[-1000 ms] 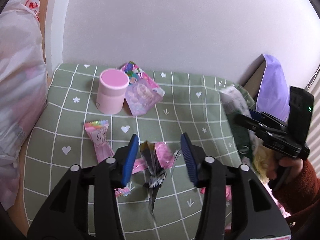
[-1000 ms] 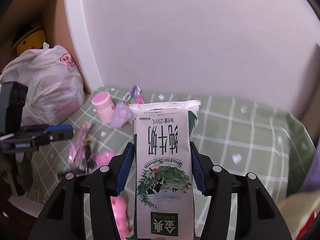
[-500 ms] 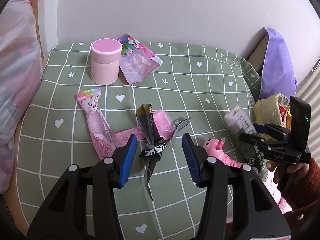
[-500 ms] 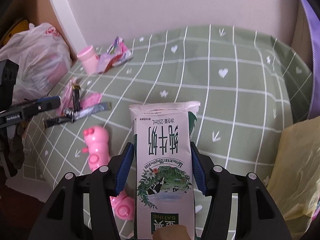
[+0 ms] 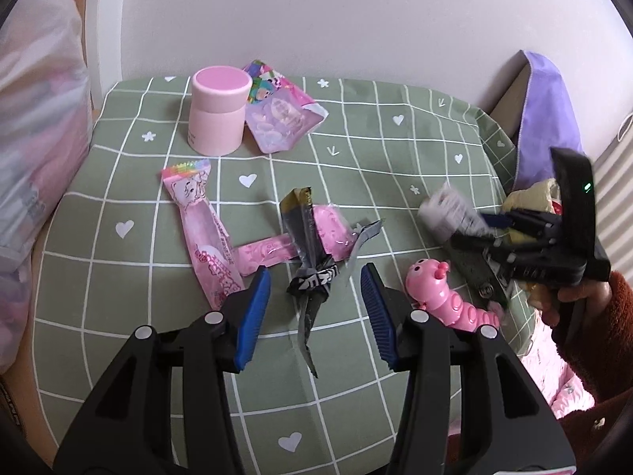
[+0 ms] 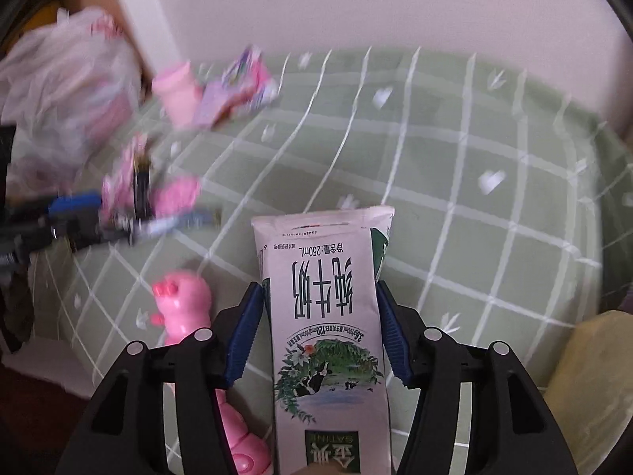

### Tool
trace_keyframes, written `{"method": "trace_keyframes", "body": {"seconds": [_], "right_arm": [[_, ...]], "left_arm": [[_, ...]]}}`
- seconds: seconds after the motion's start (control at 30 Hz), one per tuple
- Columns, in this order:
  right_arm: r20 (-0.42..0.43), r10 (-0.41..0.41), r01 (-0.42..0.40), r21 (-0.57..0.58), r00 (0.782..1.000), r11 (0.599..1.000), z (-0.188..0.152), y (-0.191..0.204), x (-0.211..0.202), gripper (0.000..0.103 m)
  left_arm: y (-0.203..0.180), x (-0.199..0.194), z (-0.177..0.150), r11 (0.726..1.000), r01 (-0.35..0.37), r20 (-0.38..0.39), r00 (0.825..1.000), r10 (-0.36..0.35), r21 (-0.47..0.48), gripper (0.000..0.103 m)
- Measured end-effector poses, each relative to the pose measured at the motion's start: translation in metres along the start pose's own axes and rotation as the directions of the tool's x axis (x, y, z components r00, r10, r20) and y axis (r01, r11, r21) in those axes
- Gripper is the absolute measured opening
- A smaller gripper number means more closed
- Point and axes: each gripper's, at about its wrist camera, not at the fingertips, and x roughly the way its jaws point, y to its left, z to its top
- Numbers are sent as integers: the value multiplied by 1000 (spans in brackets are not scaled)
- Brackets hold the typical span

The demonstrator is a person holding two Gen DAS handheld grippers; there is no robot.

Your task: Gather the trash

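Right hand-held gripper [image 6: 318, 324] lowered, clamping milk carton [image 6: 322, 316] | left hand-held gripper [image 5: 316, 301] open over black wrapper [image 5: 310, 273]

You face a plain white wall [image 5: 356, 19] rising behind the far edge of a table under a green grid-patterned cloth [image 5: 395, 150] with white hearts. A white upright panel [image 5: 107, 19] stands by its far left corner. Daylight is soft and even.

Our left gripper [image 5: 315, 301] hangs open over a dark wrapper [image 5: 310, 273] mid-cloth [image 5: 395, 150]; pink tub [image 5: 217, 116] near the far-left corner.
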Motion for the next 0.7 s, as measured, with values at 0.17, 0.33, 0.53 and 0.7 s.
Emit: {"method": "trace_keyframes", "body": {"seconds": [0.17, 0.33, 0.53, 0.7], "right_arm": [[161, 1, -17, 102, 987, 995, -6, -12, -45, 54], [201, -31, -1, 154, 979, 988, -24, -20, -71, 54], [221, -58, 16, 189, 974, 982, -35, -27, -86, 54], [274, -89, 39, 182, 958, 982, -39, -25, -114, 54]], "left_arm": [[-3, 1, -2, 1000, 12, -11, 1000, -12, 16, 46], [-5, 12, -5, 1000, -21, -44, 999, 21, 21, 46], [-1, 36, 4, 998, -57, -83, 995, 57, 2, 33], [-19, 25, 12, 997, -53, -33, 998, 55, 59, 20]]}}
